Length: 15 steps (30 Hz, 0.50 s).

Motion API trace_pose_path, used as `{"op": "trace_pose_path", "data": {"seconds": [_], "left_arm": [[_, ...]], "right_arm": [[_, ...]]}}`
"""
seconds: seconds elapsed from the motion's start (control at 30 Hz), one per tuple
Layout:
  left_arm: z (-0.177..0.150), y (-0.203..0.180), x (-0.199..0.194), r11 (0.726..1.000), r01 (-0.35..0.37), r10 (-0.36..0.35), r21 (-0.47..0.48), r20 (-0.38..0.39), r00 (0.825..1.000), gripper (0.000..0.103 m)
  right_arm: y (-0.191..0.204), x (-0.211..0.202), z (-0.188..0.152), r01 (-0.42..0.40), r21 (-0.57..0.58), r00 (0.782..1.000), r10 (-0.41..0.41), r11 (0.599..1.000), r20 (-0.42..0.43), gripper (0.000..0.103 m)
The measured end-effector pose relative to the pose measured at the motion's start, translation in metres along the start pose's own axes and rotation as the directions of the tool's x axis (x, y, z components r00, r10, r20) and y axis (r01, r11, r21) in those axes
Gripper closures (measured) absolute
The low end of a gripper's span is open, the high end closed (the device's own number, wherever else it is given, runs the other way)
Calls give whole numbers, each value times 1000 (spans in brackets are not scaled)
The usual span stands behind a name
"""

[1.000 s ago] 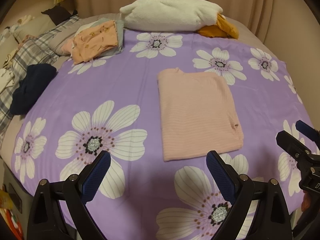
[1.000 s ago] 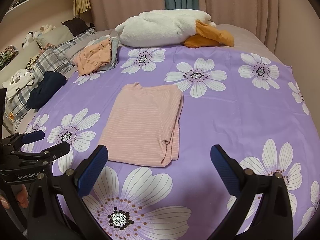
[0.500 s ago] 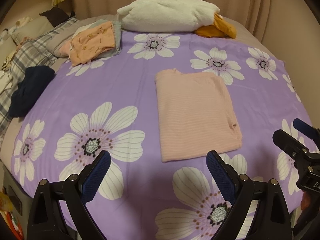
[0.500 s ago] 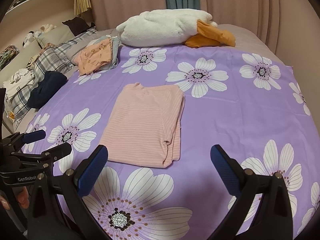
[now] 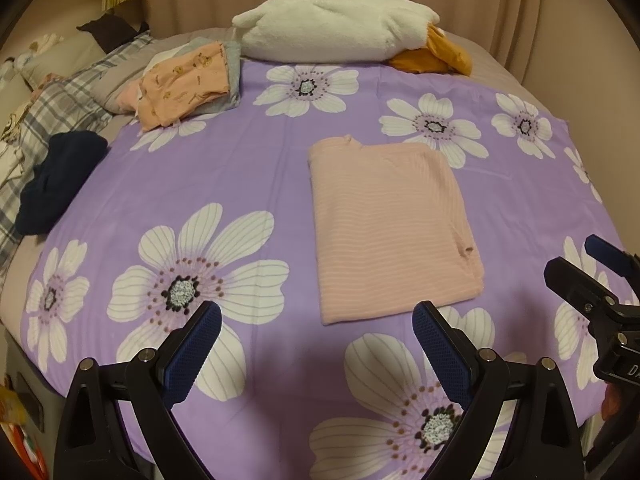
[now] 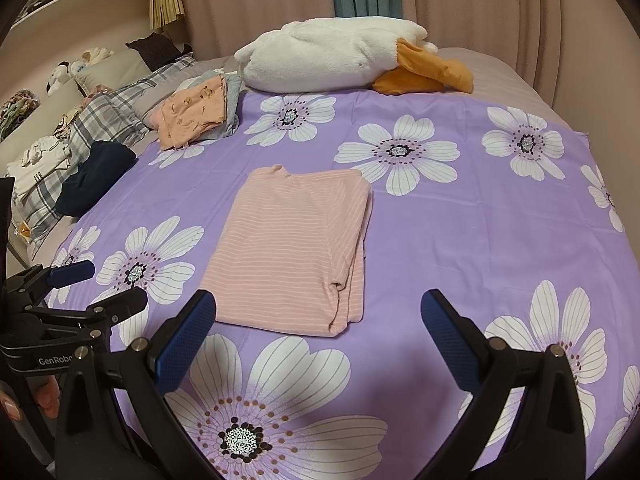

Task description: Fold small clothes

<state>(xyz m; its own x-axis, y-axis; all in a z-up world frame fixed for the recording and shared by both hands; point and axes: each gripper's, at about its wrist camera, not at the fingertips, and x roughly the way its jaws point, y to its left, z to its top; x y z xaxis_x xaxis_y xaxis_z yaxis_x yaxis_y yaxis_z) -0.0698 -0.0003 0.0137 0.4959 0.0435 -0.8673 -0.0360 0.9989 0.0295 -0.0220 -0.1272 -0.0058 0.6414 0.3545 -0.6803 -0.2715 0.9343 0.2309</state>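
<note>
A pink striped garment lies folded into a flat rectangle on the purple flowered sheet. My left gripper hovers open just short of the garment's near edge, nothing between its blue pads. My right gripper is open too, held before the garment's near right corner. Each gripper shows at the edge of the other's view: the right gripper at the right, the left gripper at the left.
A stack of folded clothes sits at the far left of the sheet. A white and orange plush lies at the back. A dark blue garment and plaid bedding lie left.
Both grippers drifted very slightly; the view shifted a little. The pink garment lies unmoved and both grippers stay open.
</note>
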Motion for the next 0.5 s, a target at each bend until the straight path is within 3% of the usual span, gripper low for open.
{"op": "trace_pose_path", "data": {"seconds": [0.5], "left_arm": [[0,1,2,1000,1,-1,1,-3,1000,7]], "right_arm": [[5,2,-1,-5,-2,1000,5,1000,-2,0]]}}
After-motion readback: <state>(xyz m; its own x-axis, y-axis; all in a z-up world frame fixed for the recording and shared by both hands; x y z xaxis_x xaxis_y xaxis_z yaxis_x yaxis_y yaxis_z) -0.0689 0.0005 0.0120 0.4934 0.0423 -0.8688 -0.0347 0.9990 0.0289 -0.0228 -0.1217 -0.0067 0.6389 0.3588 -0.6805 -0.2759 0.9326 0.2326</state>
